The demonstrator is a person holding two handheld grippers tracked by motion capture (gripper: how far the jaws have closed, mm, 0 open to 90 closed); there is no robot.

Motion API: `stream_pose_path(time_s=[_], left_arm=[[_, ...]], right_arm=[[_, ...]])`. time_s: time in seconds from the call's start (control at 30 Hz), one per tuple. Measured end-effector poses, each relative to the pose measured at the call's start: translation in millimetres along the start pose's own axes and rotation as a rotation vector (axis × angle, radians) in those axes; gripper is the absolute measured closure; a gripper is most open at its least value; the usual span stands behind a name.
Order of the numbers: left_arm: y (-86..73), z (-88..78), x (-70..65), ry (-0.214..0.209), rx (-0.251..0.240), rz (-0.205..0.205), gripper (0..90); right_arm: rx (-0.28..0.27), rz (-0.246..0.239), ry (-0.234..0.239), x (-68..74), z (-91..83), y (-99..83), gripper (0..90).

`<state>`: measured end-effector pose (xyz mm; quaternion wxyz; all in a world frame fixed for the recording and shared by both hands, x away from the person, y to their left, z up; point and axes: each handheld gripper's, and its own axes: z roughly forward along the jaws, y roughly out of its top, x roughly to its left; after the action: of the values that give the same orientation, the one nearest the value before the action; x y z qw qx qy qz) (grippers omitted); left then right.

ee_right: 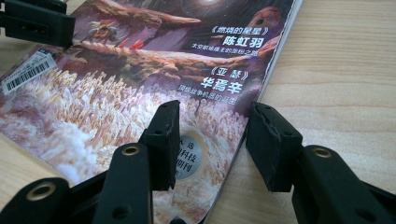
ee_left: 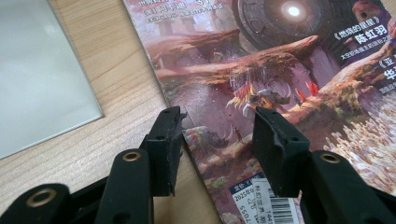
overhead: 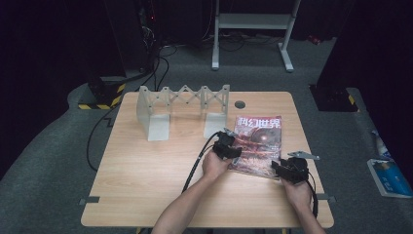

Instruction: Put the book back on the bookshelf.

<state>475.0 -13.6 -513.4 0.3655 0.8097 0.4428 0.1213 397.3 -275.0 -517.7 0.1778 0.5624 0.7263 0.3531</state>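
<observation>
Lying flat on the right half of the wooden table [overhead: 146, 185], the magazine [overhead: 258, 144] shows its cover upward, with large Chinese characters across the top and a reddish fantasy scene below. Its near edge sits between the two hands, and its top edge lies just beside the right foot of the grey folding rack [overhead: 182, 109] that stands near the table's far side. The left gripper [overhead: 228, 147] rests at the magazine's left edge, its jaws spread apart; in the left gripper view one jaw stands over the bare wood just outside the cover's edge and the other over the printed cover, near the barcode sticker [ee_left: 264, 200], with nothing pinched between them. The right gripper [overhead: 287, 170] sits at the magazine's near right corner, its jaws likewise spread; in the right gripper view they straddle the cover's right edge, one jaw over the artwork and the other over the wood. A small round grey cap [overhead: 239, 104] is set into the tabletop beyond the magazine's top edge.
</observation>
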Motion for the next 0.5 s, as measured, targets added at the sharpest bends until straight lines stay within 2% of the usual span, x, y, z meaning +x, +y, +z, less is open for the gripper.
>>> stream_pose_path(time_s=[0.5], left_arm=[[-8.8, -8.3, -2.0, -0.009, 0.002, 0.002, 52.8]], right_arm=[[0.059, -0.018, 0.016, 7.9, -7.6, -1.7, 54.7]])
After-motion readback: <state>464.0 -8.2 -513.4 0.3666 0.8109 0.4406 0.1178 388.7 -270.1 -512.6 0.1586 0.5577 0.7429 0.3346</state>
